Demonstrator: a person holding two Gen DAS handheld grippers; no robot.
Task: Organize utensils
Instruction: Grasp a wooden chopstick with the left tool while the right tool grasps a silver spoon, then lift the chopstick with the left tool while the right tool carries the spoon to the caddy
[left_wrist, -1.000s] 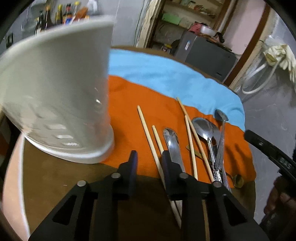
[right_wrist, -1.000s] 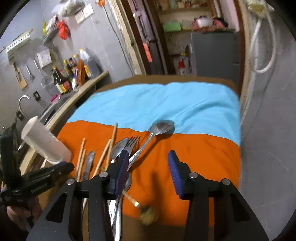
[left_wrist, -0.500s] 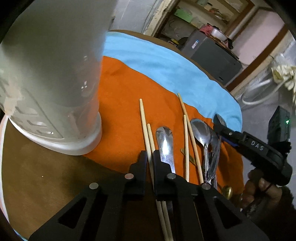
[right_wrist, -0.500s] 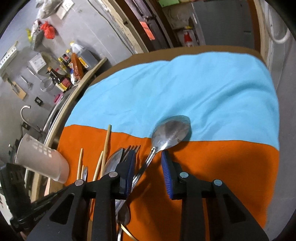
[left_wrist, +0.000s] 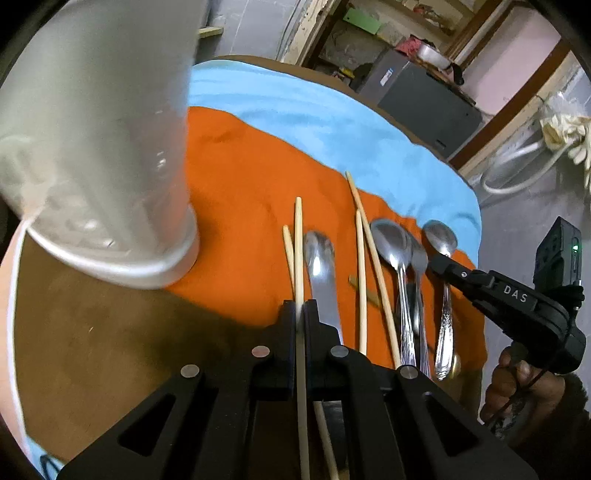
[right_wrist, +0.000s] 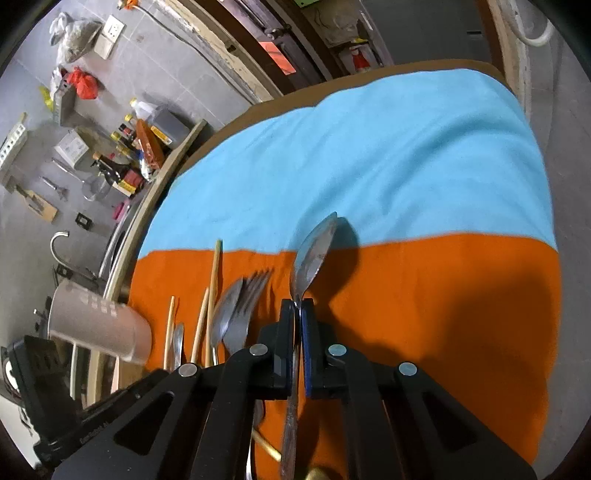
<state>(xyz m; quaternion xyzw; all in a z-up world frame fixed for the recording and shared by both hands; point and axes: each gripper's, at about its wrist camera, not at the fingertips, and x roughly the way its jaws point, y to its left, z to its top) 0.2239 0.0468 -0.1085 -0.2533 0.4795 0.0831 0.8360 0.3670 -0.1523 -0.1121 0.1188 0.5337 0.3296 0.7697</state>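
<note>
My left gripper (left_wrist: 299, 304) is shut on a wooden chopstick (left_wrist: 298, 236) whose far end lies over the orange cloth (left_wrist: 243, 192). A second chopstick (left_wrist: 287, 243), a table knife (left_wrist: 320, 266), two more chopsticks (left_wrist: 364, 236), spoons (left_wrist: 393, 243) and a fork lie in a row to its right. My right gripper (right_wrist: 297, 304) is shut on the neck of a steel spoon (right_wrist: 314, 251), which is tipped on edge; the same gripper (left_wrist: 434, 263) shows from the side in the left wrist view. A white utensil holder (left_wrist: 99, 147) stands at the left.
A blue cloth (right_wrist: 369, 158) covers the far half of the round brown table (left_wrist: 110, 350). A fork and spoon (right_wrist: 240, 306) lie left of the held spoon. A counter with bottles (right_wrist: 133, 155) and a sink tap (right_wrist: 59, 243) lie beyond the table's left edge.
Both grippers have closed: the left on a chopstick, the right on the spoon's neck after moving down and forward. The spoon has tipped onto its edge.
</note>
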